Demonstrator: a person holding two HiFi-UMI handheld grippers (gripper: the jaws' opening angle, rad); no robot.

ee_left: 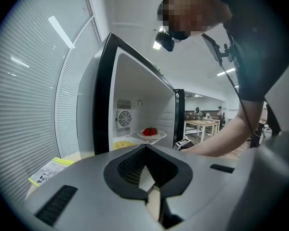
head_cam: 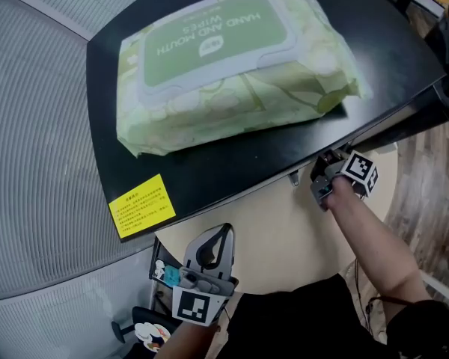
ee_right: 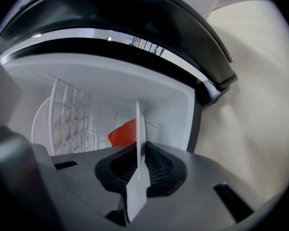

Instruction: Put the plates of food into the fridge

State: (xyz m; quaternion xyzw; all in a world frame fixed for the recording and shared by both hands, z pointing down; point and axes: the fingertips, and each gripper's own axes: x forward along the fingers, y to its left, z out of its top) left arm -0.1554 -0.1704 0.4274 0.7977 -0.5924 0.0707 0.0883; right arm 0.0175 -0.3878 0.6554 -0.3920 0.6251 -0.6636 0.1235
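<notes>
A white plate [ee_left: 151,135] of red food [ee_left: 150,131] sits on a shelf inside the open fridge [ee_left: 103,95]. My right gripper [ee_right: 137,143] reaches into the fridge and is shut on this plate's thin rim [ee_right: 138,177], which stands edge-on between the jaws, with the red food [ee_right: 123,133] behind it. In the head view the right gripper [head_cam: 323,189] is tucked under the front edge of the fridge's black top [head_cam: 232,163]. Yellow food [ee_left: 123,144] lies lower down in the fridge. My left gripper [head_cam: 209,256] hangs back over the table, shut and holding nothing.
A large green pack of wipes [head_cam: 232,58] lies on the fridge's top, and a yellow label [head_cam: 141,206] is stuck at its corner. The fridge stands on a round beige table [head_cam: 284,238]. Ribbed grey blinds [head_cam: 37,163] run along the left.
</notes>
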